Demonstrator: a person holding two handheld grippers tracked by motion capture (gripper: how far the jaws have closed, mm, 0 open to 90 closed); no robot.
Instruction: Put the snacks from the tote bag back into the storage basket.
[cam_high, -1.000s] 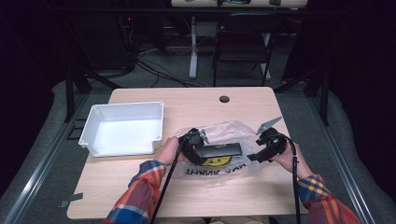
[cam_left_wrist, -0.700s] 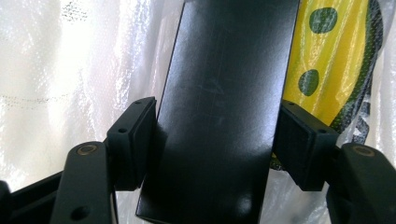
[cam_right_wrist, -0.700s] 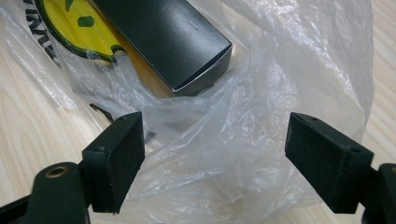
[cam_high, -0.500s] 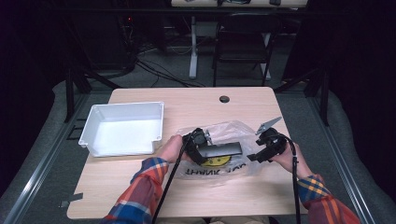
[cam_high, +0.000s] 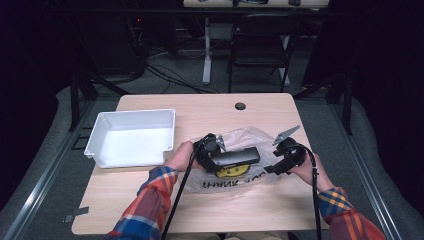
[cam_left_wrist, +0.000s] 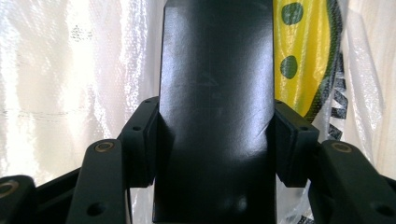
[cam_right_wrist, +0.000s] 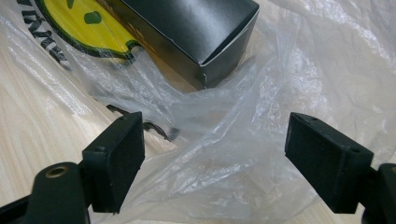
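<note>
Wooden table (cam_high: 150, 200) bears a plastic bag (cam_high: 235, 177); left gripper (cam_left_wrist: 217, 140) fingers have just been closing onto the black box (cam_high: 235, 158), long axis pointing toward the wide-open right gripper (cam_right_wrist: 215, 158).

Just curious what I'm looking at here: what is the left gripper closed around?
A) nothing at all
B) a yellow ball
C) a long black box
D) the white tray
C: in the left gripper view the left gripper has its pads against both sides of the long black box, which lies on the clear plastic bag.
</note>
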